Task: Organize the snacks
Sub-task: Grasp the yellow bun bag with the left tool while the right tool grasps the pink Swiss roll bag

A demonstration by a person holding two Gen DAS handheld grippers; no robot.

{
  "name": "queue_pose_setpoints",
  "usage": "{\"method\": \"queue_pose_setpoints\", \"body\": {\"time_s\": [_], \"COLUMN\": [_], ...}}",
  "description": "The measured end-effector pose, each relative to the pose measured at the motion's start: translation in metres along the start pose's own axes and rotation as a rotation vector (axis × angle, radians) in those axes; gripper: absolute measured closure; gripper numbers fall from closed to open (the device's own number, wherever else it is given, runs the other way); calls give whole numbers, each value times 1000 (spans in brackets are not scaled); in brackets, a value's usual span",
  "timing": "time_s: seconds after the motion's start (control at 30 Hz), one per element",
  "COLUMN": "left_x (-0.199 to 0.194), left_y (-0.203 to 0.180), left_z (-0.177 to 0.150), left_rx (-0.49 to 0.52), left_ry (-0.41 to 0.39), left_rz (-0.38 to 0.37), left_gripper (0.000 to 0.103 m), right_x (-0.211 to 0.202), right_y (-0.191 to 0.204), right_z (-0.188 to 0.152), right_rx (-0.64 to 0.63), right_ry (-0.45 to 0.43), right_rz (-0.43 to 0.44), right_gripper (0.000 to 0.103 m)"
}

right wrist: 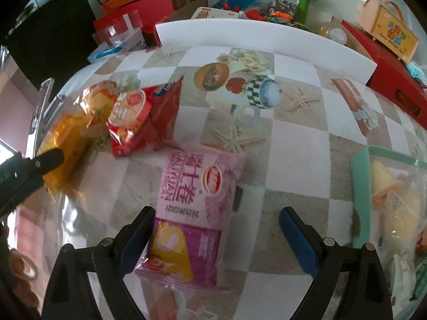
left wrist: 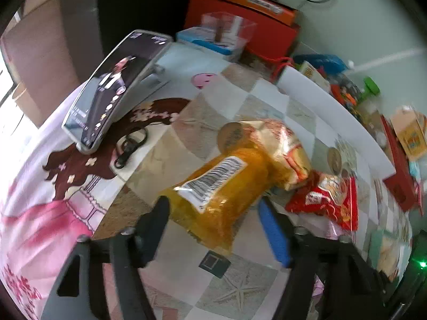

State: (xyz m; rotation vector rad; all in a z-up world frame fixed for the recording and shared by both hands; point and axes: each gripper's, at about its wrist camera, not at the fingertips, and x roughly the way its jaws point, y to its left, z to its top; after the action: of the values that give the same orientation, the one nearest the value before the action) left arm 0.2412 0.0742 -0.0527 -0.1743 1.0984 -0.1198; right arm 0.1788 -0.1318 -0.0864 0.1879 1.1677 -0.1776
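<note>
On the patterned table (right wrist: 293,144) the left gripper (left wrist: 213,224) is spread wide around the near end of the orange bag (left wrist: 221,189), fingers either side of it, not squeezing. The red bag (right wrist: 144,122) lies just beside the orange one, touching its far end. The right gripper (right wrist: 217,232) is spread wide too, with the pink bag (right wrist: 192,213) flat on the table between its fingers, nearer the left one. A phone (left wrist: 112,90) leans on a stand at the left
</note>
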Motion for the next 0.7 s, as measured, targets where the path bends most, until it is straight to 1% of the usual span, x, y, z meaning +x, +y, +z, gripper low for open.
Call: {"method": "queue_pose_setpoints", "body": {"time_s": [0.07,0.17,0.3,0.37,0.43,0.47,0.5,0.53,0.57,0.7], "left_x": [0,-2,-7,-9,-8,-6,-5,-2,0,5], "left_y": [-6,-14,-26,-28,-31,-31,-31,-31,-32,-32], "left_z": [-1,-1,-1,0,1,2,4,6,7,13], "left_rx": [34,77,135,153,173,184,196,205,214,251], "left_ry": [15,27,29,16,4,-4,-14,-23,-32,-79], "left_rz": [-3,-48,-114,-123,-100,-78,-53,-33,-16,3], "left_gripper": [46,51,51,51,51,49,45,41,35,35], "right_x": [-1,-6,-9,-10,-14,-15,-16,-16,-15,-14], "right_y": [-1,-3,-4,-5,-6,-7,-8,-9,-9,-8], "right_z": [-4,-9,-12,-13,-17,-17,-17,-15,-13,-13], "right_rx": [-18,-31,-37,-40,-40,-39,-39,-38,-37,-51], "right_ry": [-3,-15,-20,-24,-29,-32,-34,-34,-34,-42], "right_rz": [-14,-13,-10,-10,-12,-13,-14,-13,-10,-11], "right_gripper": [10,19,26,28,31,34,37,38,39,39]}}
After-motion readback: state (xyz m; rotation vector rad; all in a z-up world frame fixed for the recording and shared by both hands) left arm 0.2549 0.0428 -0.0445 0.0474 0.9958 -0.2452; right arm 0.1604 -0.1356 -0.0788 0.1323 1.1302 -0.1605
